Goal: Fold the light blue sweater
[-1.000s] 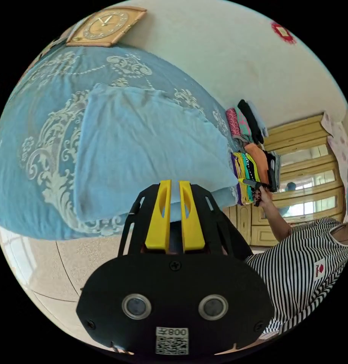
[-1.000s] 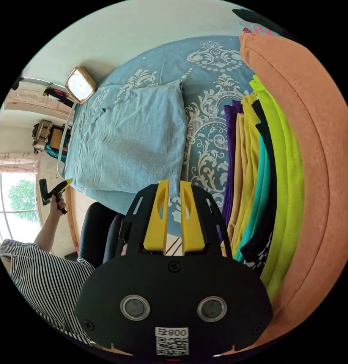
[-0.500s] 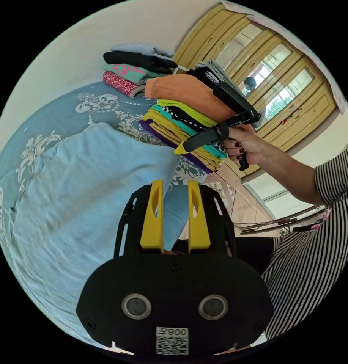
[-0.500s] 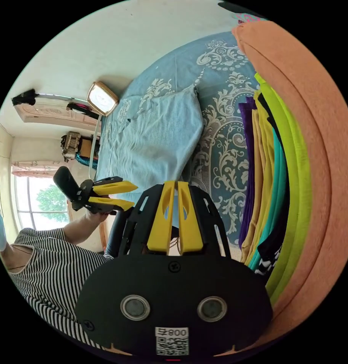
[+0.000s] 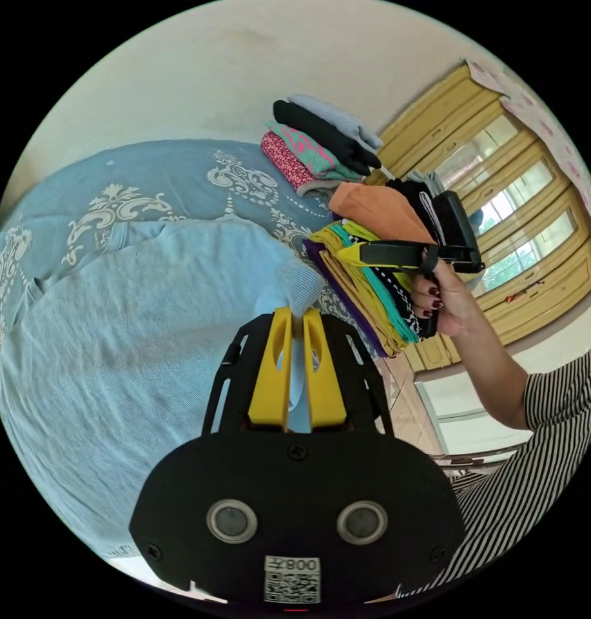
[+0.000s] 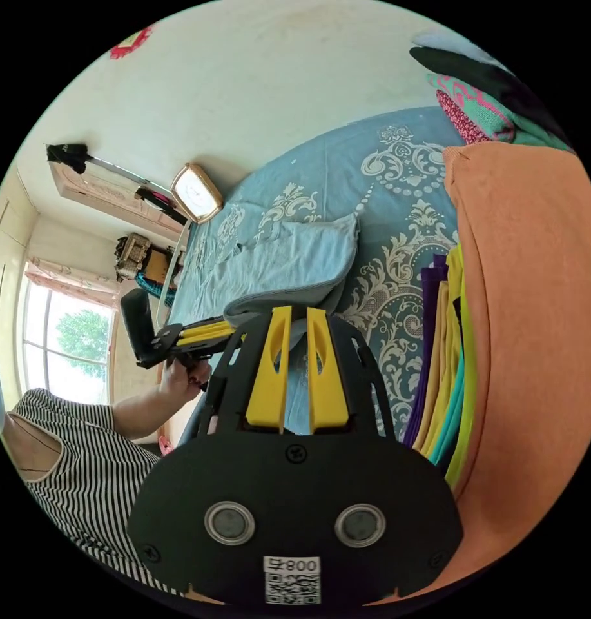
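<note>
The light blue sweater (image 5: 134, 322) lies spread on the bed, and it is also in the right gripper view (image 6: 289, 264). My left gripper (image 5: 298, 317) is shut on a ribbed edge of it and holds that edge raised off the bedspread. From the right gripper view, the left gripper (image 6: 224, 329) pinches the lifted fold, held by a hand. My right gripper (image 6: 298, 314) hovers just over that fold, jaws a narrow gap apart with nothing between them. In the left gripper view, the right gripper (image 5: 340, 249) sits in front of the clothes pile, apart from the sweater.
A tall stack of folded clothes (image 5: 372, 284) with an orange top (image 6: 521, 290) stands close on the patterned blue bedspread (image 6: 385, 193). A second pile (image 5: 314, 148) lies behind it. A clock (image 6: 195, 193) rests at the far end. A person in a striped shirt (image 5: 521, 464) stands beside the bed.
The left jaws, open half a second ago, have shut on the sweater's edge and raised it. The right jaws have parted slightly. Both cameras have swung.
</note>
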The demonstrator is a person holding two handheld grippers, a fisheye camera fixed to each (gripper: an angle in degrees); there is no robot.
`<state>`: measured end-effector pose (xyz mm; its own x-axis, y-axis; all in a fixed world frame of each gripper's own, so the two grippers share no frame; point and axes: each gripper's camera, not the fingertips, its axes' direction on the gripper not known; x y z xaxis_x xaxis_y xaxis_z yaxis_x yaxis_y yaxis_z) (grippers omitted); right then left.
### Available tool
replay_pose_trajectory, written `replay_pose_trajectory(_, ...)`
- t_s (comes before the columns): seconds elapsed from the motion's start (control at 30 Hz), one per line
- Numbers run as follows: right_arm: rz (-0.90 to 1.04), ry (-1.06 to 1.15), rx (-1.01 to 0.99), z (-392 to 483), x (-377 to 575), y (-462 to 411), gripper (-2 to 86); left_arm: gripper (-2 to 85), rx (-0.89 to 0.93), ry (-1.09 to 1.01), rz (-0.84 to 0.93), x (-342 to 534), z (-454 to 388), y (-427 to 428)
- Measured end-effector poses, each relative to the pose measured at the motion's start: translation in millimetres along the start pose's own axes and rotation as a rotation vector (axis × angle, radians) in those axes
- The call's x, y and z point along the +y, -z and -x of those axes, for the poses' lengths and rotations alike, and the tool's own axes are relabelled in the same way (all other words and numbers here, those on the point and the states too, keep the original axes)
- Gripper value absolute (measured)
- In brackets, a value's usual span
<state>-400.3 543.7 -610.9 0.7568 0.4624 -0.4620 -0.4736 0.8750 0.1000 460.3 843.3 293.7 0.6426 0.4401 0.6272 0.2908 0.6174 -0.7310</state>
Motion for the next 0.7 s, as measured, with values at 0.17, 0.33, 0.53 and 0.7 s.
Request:
replay_pose_trajectory(0.17, 0.020, -0.093, -0.032, -34, -46, -38, 8.3, 2.9, 0.027, 0.021, -0.012, 0, -5, 0)
replay_pose_trajectory(0.33, 0.003, -0.187, -0.047, -60, -78, -64, 9.3, 2.8, 0.034, 0.004, 0.001, -2, -10, -6)
replay_pose_trajectory(0.53, 0.082, -0.220, -0.025, -71, -103, -98, 10.4, 2.8, 0.031, -0.037, 0.016, -4, -15, -16)
replay_pose_trajectory(0.7, 0.129, -0.241, -0.071, -76, -118, -119, 9.4, 2.9, 0.051, -0.076, 0.046, -3, -13, -26)
